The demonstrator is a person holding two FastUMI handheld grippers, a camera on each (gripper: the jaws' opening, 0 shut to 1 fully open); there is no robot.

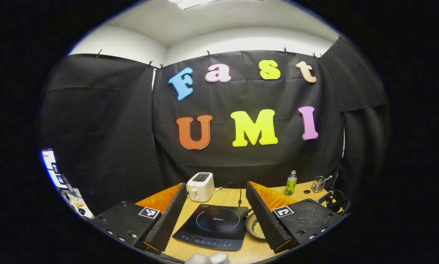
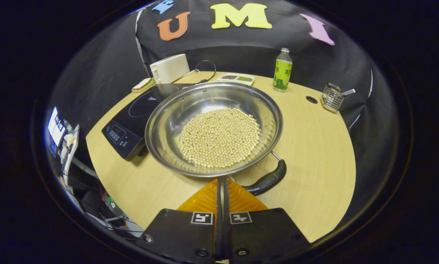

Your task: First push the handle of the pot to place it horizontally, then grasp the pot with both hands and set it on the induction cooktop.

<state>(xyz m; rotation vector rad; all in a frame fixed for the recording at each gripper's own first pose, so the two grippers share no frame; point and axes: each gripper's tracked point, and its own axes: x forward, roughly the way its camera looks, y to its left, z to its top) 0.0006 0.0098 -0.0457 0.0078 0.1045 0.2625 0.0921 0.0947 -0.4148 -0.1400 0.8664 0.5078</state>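
Note:
The steel pot [image 2: 213,110] holds pale beans [image 2: 219,141] and sits on the wooden table, its left rim overlapping the edge of the black induction cooktop [image 2: 138,117]. Its black handle [image 2: 269,179] sticks out at the near right of the rim. My right gripper [image 2: 221,180] is shut with nothing in it, its tips at the pot's near rim, just left of the handle. My left gripper [image 1: 216,184] hangs open above the table, with the cooktop [image 1: 212,225] between its fingers. The pot [image 1: 254,229] shows partly behind that gripper's right-hand finger.
A white toaster [image 2: 169,68] with its cord stands behind the cooktop. A small divided tray [image 2: 236,77], a green bottle [image 2: 282,69] and a wire utensil holder [image 2: 331,97] line the table's far side. Bare table [image 2: 314,154] lies right of the pot.

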